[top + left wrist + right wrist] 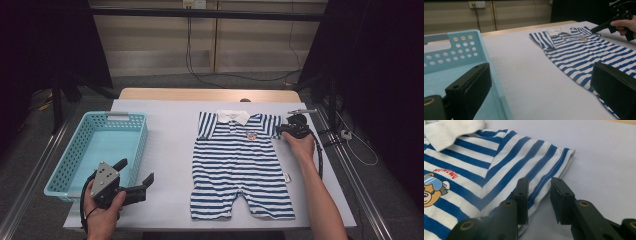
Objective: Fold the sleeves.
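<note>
Reaching over the far right of the desk [165, 150], the right tongs [286, 130] sit at the romper's [240, 165] right sleeve [544, 165], jaws partly closed around the sleeve's hem edge. In the right gripper view one jaw rests over the striped cloth and the other stands just off it over bare desk, a gap between them, so the hem lies between the jaws but the pads aren't pressing it yet (not a pinch as far as I can judge).

The romper lies flat, right of centre, long axis running near to far: white collar [233, 116] at the far end, legs at the near edge. The sleeve points right, straight toward the right tongs, so that hand is by far the nearer; closing on the hem looks like the next bit of work.

Left tongs [134, 186] hover at the near left, spread wide and holding nothing, beside the near right corner of the blue basket [95, 150], well apart from the garment.

Hard to tell: whether the lower jaw is under the fabric or just beside it, since the jaw bodies block the near part of the hem. The chest badge [432, 190] is cut off at the pic's left edge, w/ red lettering too small to read.
</note>
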A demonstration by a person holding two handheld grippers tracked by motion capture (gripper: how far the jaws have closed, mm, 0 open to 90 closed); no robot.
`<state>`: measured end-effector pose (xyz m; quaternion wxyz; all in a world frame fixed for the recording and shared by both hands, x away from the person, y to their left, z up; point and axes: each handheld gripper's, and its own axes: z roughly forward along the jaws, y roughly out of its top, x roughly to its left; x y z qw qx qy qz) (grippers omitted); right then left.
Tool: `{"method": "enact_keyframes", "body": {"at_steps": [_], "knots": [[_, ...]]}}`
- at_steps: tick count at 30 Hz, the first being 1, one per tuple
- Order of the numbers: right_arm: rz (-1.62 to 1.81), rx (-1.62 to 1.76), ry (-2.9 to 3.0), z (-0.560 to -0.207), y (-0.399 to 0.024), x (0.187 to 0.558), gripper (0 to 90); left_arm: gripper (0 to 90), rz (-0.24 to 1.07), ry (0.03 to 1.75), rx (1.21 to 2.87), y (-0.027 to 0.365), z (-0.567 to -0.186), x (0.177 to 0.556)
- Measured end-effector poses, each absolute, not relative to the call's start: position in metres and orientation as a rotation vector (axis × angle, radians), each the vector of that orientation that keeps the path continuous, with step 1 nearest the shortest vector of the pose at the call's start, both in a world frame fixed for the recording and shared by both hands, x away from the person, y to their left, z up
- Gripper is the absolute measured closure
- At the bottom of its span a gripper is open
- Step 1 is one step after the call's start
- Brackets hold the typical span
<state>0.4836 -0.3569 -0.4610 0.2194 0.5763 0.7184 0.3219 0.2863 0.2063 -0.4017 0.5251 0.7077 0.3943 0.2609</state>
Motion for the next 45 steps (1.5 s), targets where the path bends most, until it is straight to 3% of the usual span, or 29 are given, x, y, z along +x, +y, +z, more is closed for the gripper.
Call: {"method": "enact_keyframes", "body": {"at_steps": [6,11,14,45], "knots": [[0.894,1.568,2.004,-0.461,-0.359,0.484,70.3,3.5,0.614,0.951,1.691,0.207,-0.403,0.286],[0.922,1.565,2.010,-0.462,-0.355,0.485,85.9,3.3,0.621,0.955,1.700,0.209,-0.403,0.286],[0.910,1.583,1.998,-0.462,-0.352,0.485,87.7,3.3,0.620,0.960,1.694,0.209,-0.403,0.286],[1.116,1.440,1.972,-0.442,-0.320,0.477,87.7,3.3,0.620,0.955,1.697,0.212,-0.402,0.285]]}}
